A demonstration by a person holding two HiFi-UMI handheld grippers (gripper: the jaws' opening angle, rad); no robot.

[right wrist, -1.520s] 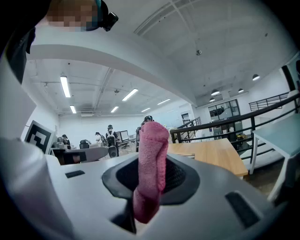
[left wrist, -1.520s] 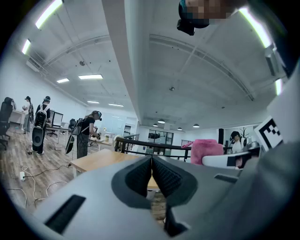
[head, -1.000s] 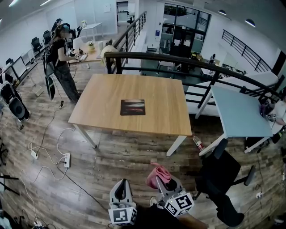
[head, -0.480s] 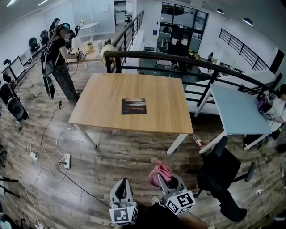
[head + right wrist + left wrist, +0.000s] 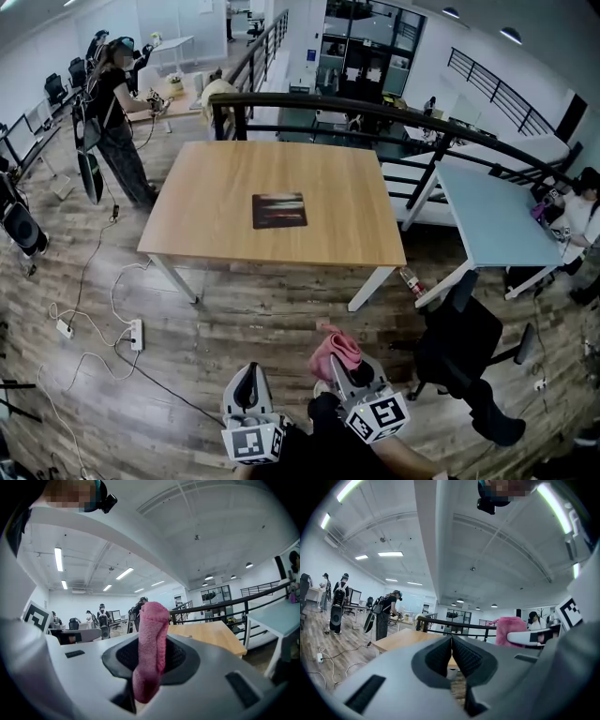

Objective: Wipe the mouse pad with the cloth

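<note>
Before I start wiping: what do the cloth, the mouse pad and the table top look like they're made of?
Cloth: pink, soft terry-like or knitted fabric, with a fuzzy texture; it bends limply in the right gripper.
Mouse pad: a dark, thin, flat mat that looks matte. Probably fabric over rubber, but too small to confirm.
Table top: light wood or wood-look laminate, smooth, with an even tan colour.

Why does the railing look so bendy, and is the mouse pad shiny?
Head view: the wide lens bows the railing, and a pale glare streak crosses the mouse pad. Left gripper view: the ceiling lights blow out white. Right gripper view: the cloth is evenly lit, without glare.
</note>
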